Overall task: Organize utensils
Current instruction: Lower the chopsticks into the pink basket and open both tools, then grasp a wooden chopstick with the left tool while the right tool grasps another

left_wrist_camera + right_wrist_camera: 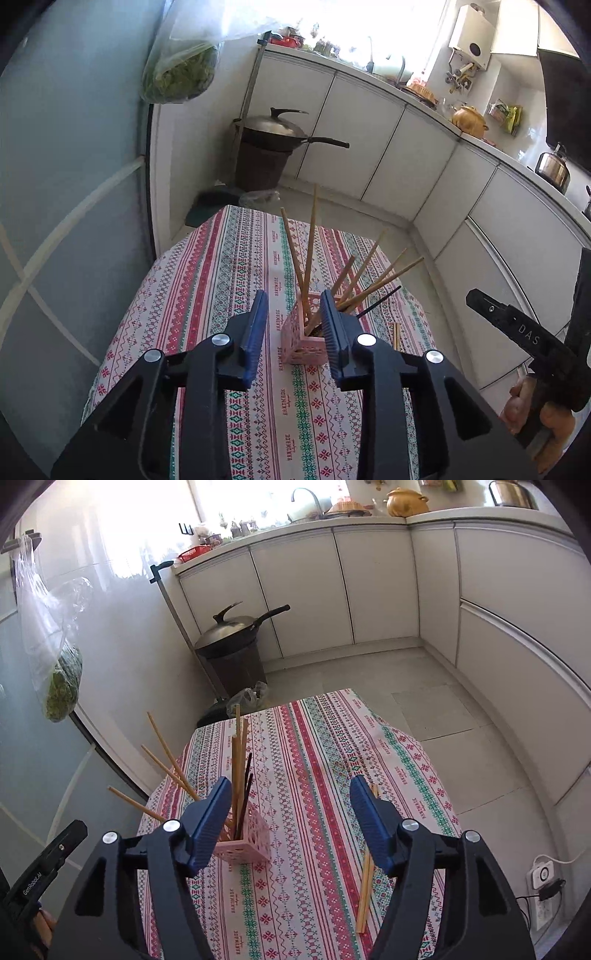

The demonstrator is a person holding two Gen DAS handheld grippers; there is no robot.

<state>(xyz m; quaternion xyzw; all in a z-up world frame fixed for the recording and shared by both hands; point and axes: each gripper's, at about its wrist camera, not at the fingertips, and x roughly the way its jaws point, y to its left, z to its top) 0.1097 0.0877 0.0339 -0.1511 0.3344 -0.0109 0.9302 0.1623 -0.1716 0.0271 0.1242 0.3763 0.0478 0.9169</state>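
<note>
On the table's striped patterned tablecloth (317,760) stands a pink lattice holder (301,338) bristling with wooden chopsticks (309,254) and a couple of dark ones (246,786). The left gripper (295,317) hangs just above it, its blue pads moderately apart with nothing between them. The right gripper (290,812) is spread wide and empty beside the holder; a loose pair of wooden chopsticks (365,890) lies flat on the cloth, partly behind its right finger.

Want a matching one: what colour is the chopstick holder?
Pink, with lattice cut-outs; the holder shows best in the right wrist view.
</note>
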